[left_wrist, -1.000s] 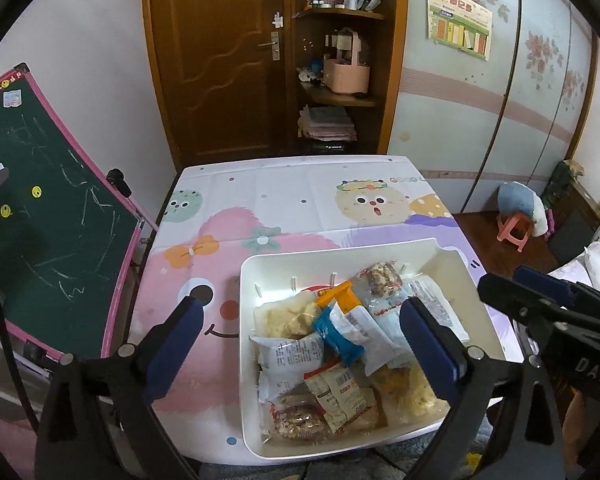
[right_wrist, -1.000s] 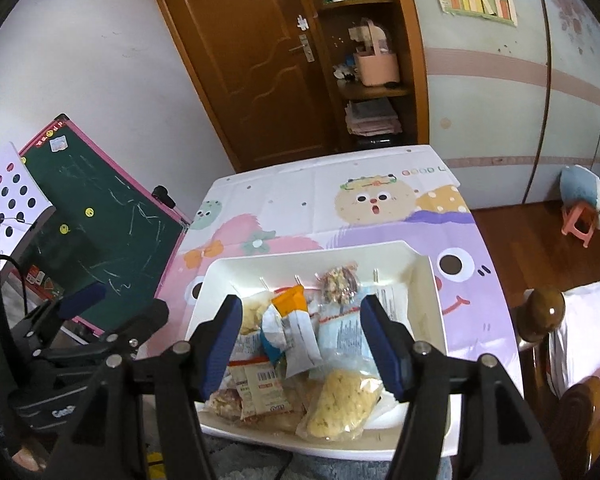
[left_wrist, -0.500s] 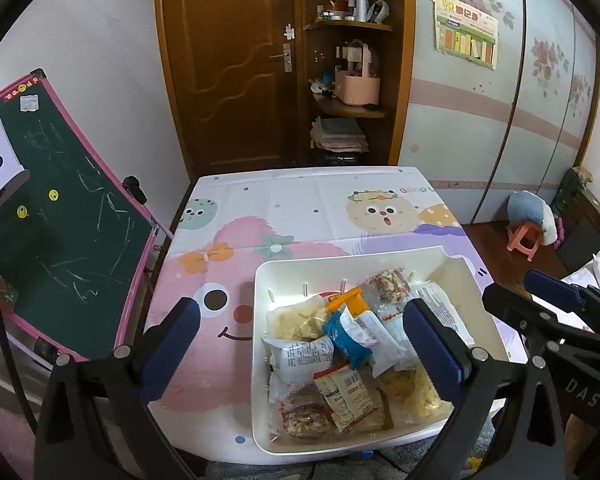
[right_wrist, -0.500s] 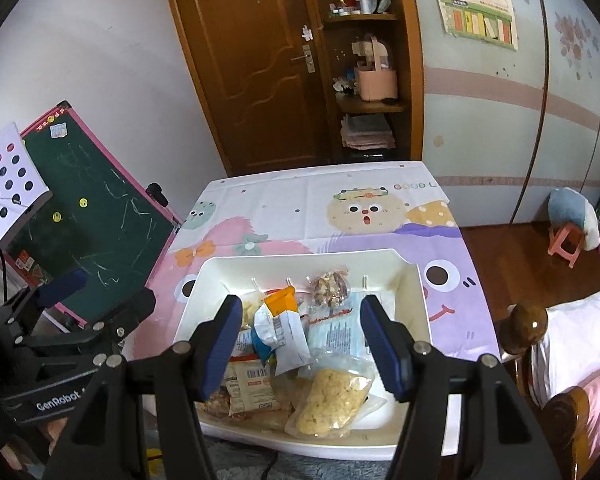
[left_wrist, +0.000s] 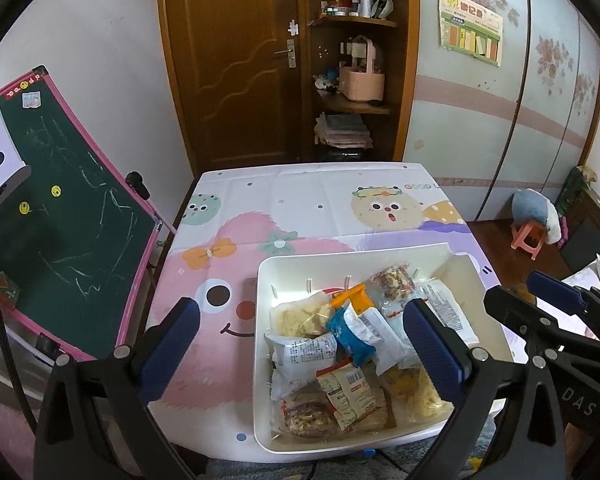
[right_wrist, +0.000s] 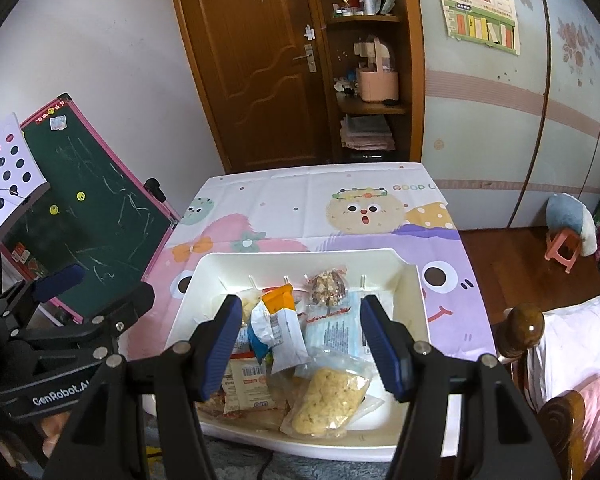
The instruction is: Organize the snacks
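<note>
White plastic, a wide bin [left_wrist: 260,360] at the near edge of the table [left_wrist: 300,208], holds all the snack packets [left_wrist: 340,344] in a loose, overlapping heap. Over the last second both grippers have drawn back and up, so the bin looks smaller and more of the cartoon tablecloth shows; I'd judge that a withdrawal, though the heap could fit sorting still ahead or a gathering just done. The left gripper [left_wrist: 300,344] and right gripper [right_wrist: 296,344] both hang spread wide, holding nothing. The right view alone shows the puffed yellow bag [right_wrist: 328,400] whole, and a bedpost [right_wrist: 524,328]; the left view shows the nut packet [left_wrist: 306,420].
</note>
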{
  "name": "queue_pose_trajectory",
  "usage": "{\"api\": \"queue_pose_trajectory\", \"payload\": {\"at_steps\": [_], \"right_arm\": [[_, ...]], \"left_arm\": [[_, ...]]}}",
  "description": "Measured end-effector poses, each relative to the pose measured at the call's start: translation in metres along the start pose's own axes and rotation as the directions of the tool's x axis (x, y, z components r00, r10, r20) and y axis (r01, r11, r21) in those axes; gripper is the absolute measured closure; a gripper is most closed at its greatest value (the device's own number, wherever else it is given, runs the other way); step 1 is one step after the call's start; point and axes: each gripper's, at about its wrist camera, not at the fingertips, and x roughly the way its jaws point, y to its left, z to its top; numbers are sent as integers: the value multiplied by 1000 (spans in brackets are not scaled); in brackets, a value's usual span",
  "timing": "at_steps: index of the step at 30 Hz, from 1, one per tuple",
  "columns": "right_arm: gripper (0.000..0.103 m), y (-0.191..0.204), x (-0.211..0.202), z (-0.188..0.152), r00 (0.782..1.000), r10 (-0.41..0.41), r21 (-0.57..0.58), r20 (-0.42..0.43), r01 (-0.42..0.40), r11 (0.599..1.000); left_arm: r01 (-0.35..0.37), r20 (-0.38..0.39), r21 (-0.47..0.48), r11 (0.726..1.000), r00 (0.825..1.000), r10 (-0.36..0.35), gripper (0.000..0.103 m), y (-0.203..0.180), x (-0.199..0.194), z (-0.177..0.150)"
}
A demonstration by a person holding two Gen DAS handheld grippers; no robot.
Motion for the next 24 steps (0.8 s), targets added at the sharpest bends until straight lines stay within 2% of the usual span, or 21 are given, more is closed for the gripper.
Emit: {"api": "queue_pose_trajectory", "payload": {"at_steps": [24], "right_arm": [[41,-3,7,-2,1000,-4,-1,-23,4,1000]], "left_arm": [[-9,-11,-3,1000,1000,9,2,0,4,-2]]}}
